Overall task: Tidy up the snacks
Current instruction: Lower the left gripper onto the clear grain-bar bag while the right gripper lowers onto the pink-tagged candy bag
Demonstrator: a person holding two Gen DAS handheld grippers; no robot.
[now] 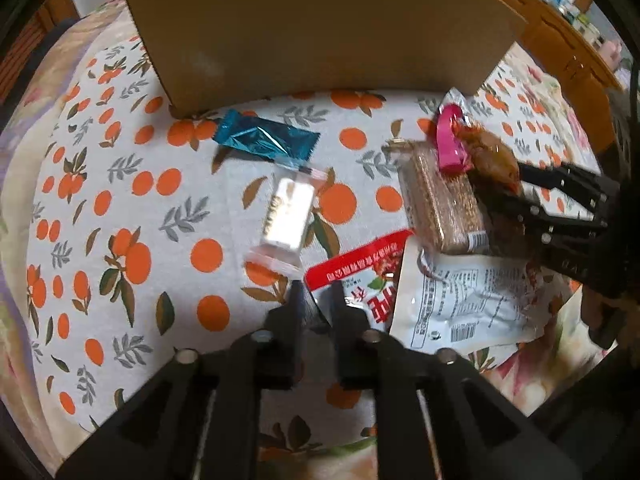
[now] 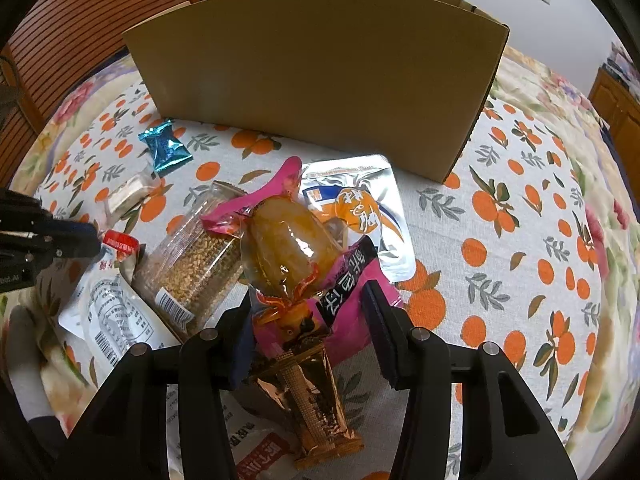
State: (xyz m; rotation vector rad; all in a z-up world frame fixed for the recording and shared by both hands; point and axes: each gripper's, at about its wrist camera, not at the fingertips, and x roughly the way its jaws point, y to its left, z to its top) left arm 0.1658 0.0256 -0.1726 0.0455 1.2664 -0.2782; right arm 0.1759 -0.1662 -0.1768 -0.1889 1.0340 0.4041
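Observation:
My left gripper [image 1: 318, 294] points down at a red-and-white snack pack [image 1: 360, 276]. The pack's corner lies between the fingers, and a gap still shows there. My right gripper [image 2: 308, 296] is shut on a pink pack [image 2: 288, 248] with a brown, glossy snack inside; both fingers press its sides. In the left wrist view the right gripper [image 1: 516, 188] holds the pink pack [image 1: 492, 156] above a clear-wrapped grain bar [image 1: 440, 204]. A tall cardboard box [image 2: 320, 80] stands behind the snacks.
On the orange-print tablecloth [image 1: 120, 200] lie a blue wrapper [image 1: 268, 140], a clear-wrapped white bar [image 1: 286, 216], a white pack with a barcode [image 1: 464, 304], a silver pouch [image 2: 360, 208] and a copper wrapper [image 2: 316, 396]. Wooden furniture [image 1: 560, 40] stands at the back right.

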